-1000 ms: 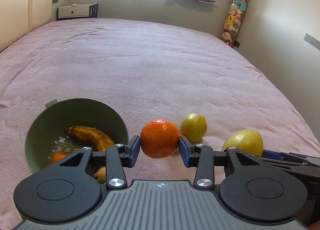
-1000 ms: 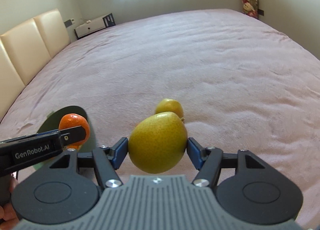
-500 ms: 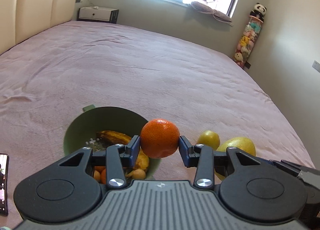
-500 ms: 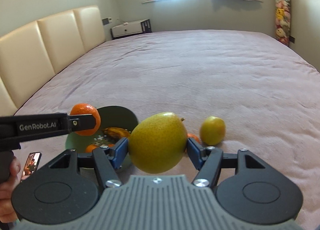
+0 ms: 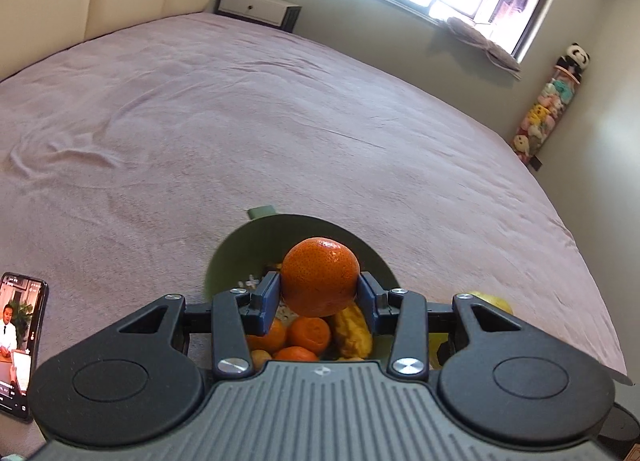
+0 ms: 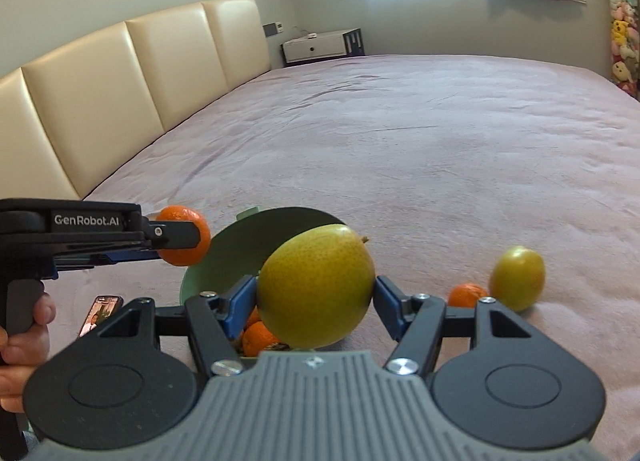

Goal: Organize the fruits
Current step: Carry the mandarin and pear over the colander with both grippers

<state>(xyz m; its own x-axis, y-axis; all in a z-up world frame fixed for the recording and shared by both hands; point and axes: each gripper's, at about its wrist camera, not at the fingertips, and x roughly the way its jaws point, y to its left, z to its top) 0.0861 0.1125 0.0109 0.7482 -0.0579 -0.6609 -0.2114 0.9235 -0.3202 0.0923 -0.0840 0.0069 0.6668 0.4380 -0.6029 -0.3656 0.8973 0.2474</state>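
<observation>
With the left tongs (image 5: 319, 297) clamped on the mandarin (image 5: 319, 276) above the green bowl (image 5: 224, 257) and the right tongs (image 6: 316, 298) gripping the pear (image 6: 316, 285) beside it, lower each close over the fruit already inside before opening, so nothing bounces out onto the bed (image 5: 280, 121).

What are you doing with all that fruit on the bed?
A person is tidying fruit into a green bowl on the bed. The left claw holds an orange over the bowl, which already has oranges and a banana in it. The right claw holds a pear. A small yellow-green fruit and a small orange lie on the blanket.
</observation>
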